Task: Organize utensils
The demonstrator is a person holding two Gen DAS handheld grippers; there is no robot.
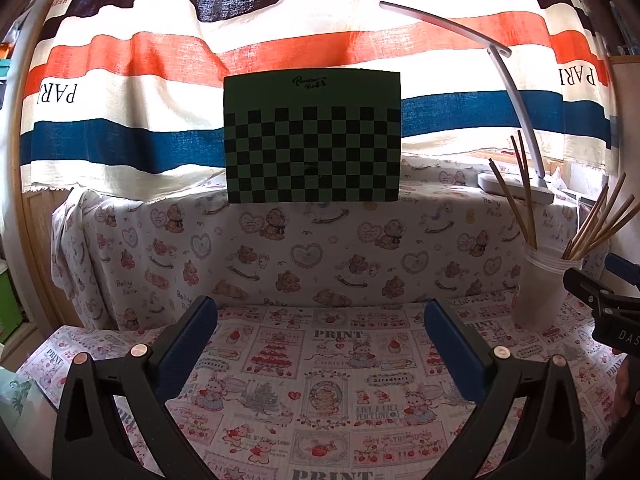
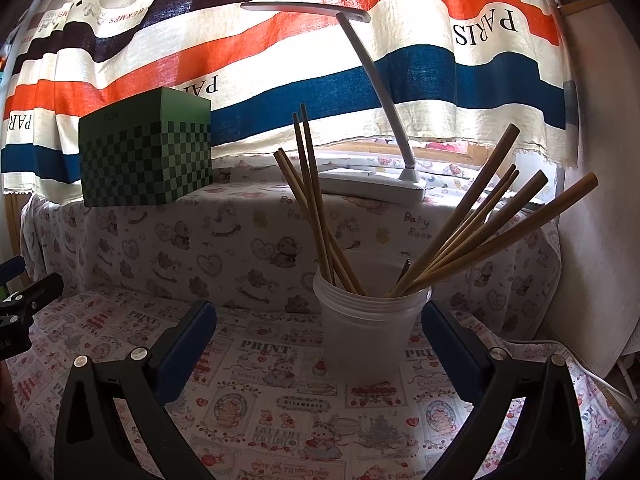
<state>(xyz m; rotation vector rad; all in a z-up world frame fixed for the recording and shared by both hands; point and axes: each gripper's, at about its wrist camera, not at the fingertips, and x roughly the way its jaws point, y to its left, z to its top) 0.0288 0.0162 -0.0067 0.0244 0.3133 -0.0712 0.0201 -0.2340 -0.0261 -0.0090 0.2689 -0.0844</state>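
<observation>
A translucent plastic cup [image 2: 366,332] stands on the printed tablecloth and holds several wooden chopsticks [image 2: 472,224] that fan out left and right. My right gripper [image 2: 320,320] is open and empty, with the cup just ahead between its blue fingers [image 2: 188,344], nearer the right one. The cup [image 1: 540,292] with the chopsticks [image 1: 524,196] also shows at the right of the left wrist view. My left gripper [image 1: 320,320] is open and empty over bare tablecloth, well left of the cup. The right gripper's black body [image 1: 604,300] shows at the right edge of the left wrist view.
A green checkered box [image 1: 312,140] stands on a raised cloth-covered ledge at the back. A white desk lamp [image 2: 372,180] stands on the ledge behind the cup. A striped curtain [image 1: 160,60] hangs behind. A white wall [image 2: 592,240] is close on the right.
</observation>
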